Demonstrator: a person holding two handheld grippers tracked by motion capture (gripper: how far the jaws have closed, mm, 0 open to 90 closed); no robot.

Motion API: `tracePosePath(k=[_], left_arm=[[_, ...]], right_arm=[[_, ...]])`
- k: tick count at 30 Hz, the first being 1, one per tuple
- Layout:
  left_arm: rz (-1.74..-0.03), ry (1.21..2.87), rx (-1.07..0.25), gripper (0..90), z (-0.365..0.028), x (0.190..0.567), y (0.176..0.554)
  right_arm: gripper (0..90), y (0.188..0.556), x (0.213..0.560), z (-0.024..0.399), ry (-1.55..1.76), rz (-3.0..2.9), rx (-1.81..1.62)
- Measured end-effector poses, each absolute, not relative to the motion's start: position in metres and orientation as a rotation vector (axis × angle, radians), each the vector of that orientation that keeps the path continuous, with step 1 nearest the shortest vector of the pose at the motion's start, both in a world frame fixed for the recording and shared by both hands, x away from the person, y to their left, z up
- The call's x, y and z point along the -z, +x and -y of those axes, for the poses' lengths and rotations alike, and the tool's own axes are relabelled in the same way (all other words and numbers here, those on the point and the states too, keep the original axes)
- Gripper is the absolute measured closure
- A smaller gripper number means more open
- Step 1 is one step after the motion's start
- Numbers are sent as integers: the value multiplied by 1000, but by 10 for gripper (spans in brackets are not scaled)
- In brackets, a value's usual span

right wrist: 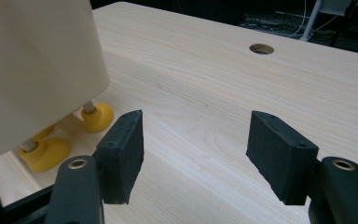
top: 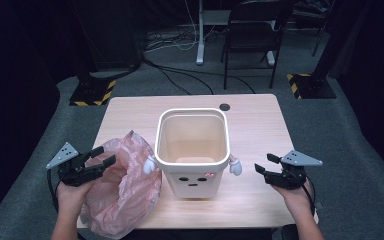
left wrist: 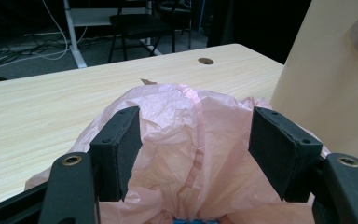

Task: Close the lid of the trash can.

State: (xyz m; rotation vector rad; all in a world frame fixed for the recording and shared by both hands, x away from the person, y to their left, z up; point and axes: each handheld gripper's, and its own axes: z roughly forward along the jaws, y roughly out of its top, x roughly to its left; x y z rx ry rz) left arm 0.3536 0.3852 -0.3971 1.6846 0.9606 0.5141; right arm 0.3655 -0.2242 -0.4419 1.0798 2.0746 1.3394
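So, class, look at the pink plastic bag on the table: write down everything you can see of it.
The pink plastic bag is thin, translucent and heavily crumpled, lying in a loose heap on the table's front left part, with one edge hanging over the front. It lies against the left side of the cream bin. The left claw is open, its jaws on either side of a raised fold without pressing on it.

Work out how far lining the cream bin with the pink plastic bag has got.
Barely begun. Done: the cream plastic bin with a face stands upright and unlined. In hand: the open left gripper hovers at the crumpled pink plastic bag beside it, not gripping. Left: grasping, opening and fitting the bag.
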Motion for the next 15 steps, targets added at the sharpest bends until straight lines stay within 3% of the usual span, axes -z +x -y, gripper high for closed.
tracePosePath(k=[15], left_arm=[[-960,1700,-521,339,-384,398,355]], right_arm=[[352,372,466,235,1186,-2096,-1301]])
